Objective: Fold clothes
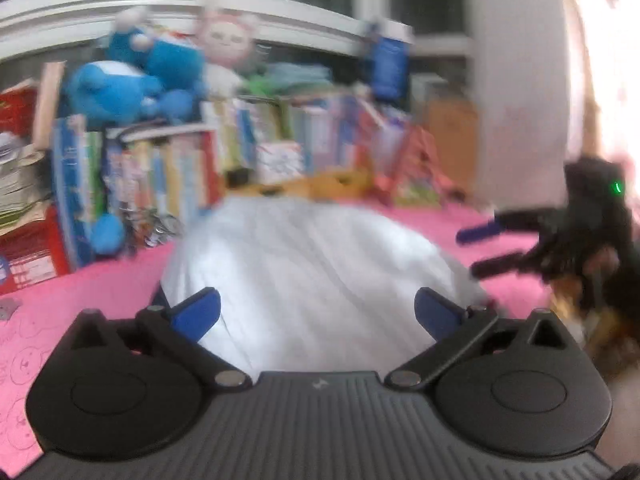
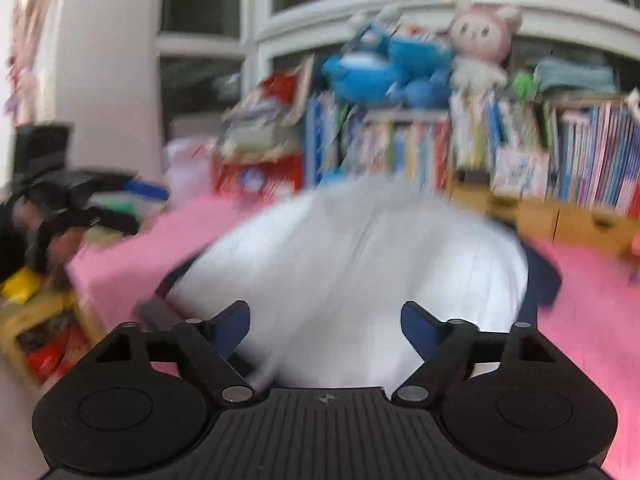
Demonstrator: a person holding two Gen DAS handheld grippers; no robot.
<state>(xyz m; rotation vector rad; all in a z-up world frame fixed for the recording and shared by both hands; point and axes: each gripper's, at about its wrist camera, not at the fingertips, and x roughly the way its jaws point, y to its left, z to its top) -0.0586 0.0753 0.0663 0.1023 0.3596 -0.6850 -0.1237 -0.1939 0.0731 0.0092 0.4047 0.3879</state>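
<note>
A white garment (image 1: 320, 256) with dark navy edges lies in a smooth mound on the pink table cover (image 1: 80, 304). In the left wrist view my left gripper (image 1: 316, 314) hovers over its near edge, blue pads wide apart and nothing between them. My right gripper (image 1: 476, 250) shows at the right, over the pink cover just off the cloth's right side, fingers spread. In the right wrist view the same garment (image 2: 360, 248) fills the middle and my right gripper (image 2: 326, 326) stands open above its near part, empty. My left gripper (image 2: 136, 206) is at the far left. Both views are blurred.
A row of upright books (image 1: 180, 172) lines the back of the table, with blue plush toys (image 1: 136, 76) and a pink-white plush (image 1: 224, 44) on top. Wooden drawer boxes (image 2: 560, 216) stand under the books at right. A window frame (image 2: 256, 40) rises behind.
</note>
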